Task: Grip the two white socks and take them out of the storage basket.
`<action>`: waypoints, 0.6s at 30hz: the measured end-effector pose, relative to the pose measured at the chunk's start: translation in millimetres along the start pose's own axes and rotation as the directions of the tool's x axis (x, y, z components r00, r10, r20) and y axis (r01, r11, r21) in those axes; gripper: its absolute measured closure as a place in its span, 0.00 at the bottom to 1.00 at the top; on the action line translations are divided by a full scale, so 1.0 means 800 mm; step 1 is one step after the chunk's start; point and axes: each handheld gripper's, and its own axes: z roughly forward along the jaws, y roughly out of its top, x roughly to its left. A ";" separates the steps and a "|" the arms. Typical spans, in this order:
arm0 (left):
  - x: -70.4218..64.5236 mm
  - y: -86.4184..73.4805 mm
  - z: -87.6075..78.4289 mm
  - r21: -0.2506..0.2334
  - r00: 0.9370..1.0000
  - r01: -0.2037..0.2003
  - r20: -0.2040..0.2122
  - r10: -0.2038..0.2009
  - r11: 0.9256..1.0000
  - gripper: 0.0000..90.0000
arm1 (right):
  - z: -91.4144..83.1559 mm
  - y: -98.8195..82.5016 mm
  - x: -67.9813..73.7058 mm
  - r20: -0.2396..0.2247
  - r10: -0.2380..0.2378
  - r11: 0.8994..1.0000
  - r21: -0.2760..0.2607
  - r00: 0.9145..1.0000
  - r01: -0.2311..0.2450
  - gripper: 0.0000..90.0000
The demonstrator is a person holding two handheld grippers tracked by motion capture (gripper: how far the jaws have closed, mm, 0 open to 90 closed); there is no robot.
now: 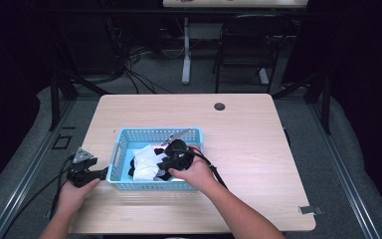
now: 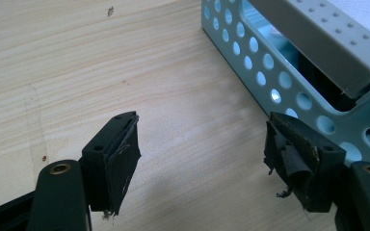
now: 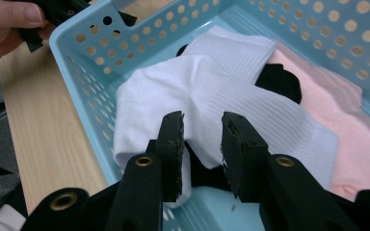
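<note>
The desk [image 1: 248, 149] has a pale wood-grain top with rounded corners and a dark round cable hole [image 1: 219, 106] near its far edge. A light blue perforated basket [image 1: 121, 149] stands directly on it, nearer the person's edge than the cable hole and a little to the left of it. The left hand-held gripper [image 1: 90, 174] sits low at the desk top just beside the basket's left wall. A small grey tab [image 1: 310, 210] lies at the near right corner, well apart from the basket.
</note>
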 end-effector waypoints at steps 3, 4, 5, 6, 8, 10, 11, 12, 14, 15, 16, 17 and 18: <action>0.000 0.000 0.000 -0.004 1.000 0.005 0.001 -0.005 1.000 0.31 | 0.009 0.003 0.003 -0.016 0.003 1.000 -0.003 1.000 -0.003 0.77; 0.000 0.000 0.000 -0.003 1.000 0.005 0.000 -0.005 1.000 0.31 | 0.012 0.003 0.003 -0.018 0.001 1.000 0.003 1.000 -0.001 0.77; 0.000 0.000 0.000 -0.004 1.000 0.005 0.000 -0.005 1.000 0.31 | 0.012 0.003 0.003 -0.018 0.001 1.000 0.003 1.000 -0.001 0.77; 0.000 0.000 0.000 -0.004 1.000 0.005 0.000 -0.005 1.000 0.31 | 0.016 0.004 0.005 -0.021 0.001 1.000 0.016 1.000 0.000 0.78; 0.000 0.000 0.000 -0.004 1.000 0.004 -0.001 -0.004 1.000 0.31 | 0.020 0.005 0.006 -0.022 -0.008 1.000 0.029 1.000 0.009 0.80; 0.000 0.000 0.000 -0.004 1.000 0.004 -0.001 -0.004 1.000 0.31 | 0.023 0.006 0.007 -0.019 -0.014 0.999 0.039 1.000 0.015 0.81; 0.000 0.000 0.000 -0.004 1.000 0.004 -0.001 -0.004 1.000 0.31 | 0.023 0.006 0.007 -0.019 -0.014 0.999 0.039 1.000 0.015 0.81; 0.000 0.000 0.000 -0.004 1.000 0.004 -0.001 -0.004 1.000 0.31 | 0.025 0.007 0.008 -0.014 -0.019 0.998 0.051 1.000 0.020 0.84; 0.000 0.000 0.000 -0.004 1.000 0.005 0.000 -0.005 1.000 0.31 | 0.028 0.007 0.008 -0.024 -0.011 0.999 0.049 1.000 0.012 0.87; 0.000 0.000 0.000 -0.004 1.000 0.005 0.000 -0.005 1.000 0.31 | 0.028 0.007 0.008 -0.024 -0.011 0.999 0.049 1.000 0.012 0.87; 0.000 0.000 0.000 -0.004 1.000 0.004 0.000 -0.004 1.000 0.31 | 0.030 0.007 0.008 -0.028 -0.008 0.998 0.057 1.000 0.010 0.93; 0.000 0.000 0.000 -0.004 1.000 0.005 0.000 -0.005 1.000 0.31 | 0.030 0.006 0.009 -0.030 -0.001 0.998 0.058 1.000 0.003 0.95; 0.000 0.000 0.000 -0.005 1.000 0.005 0.000 -0.005 1.000 0.31 | 0.030 0.006 0.008 -0.031 -0.005 0.998 0.065 1.000 0.007 0.97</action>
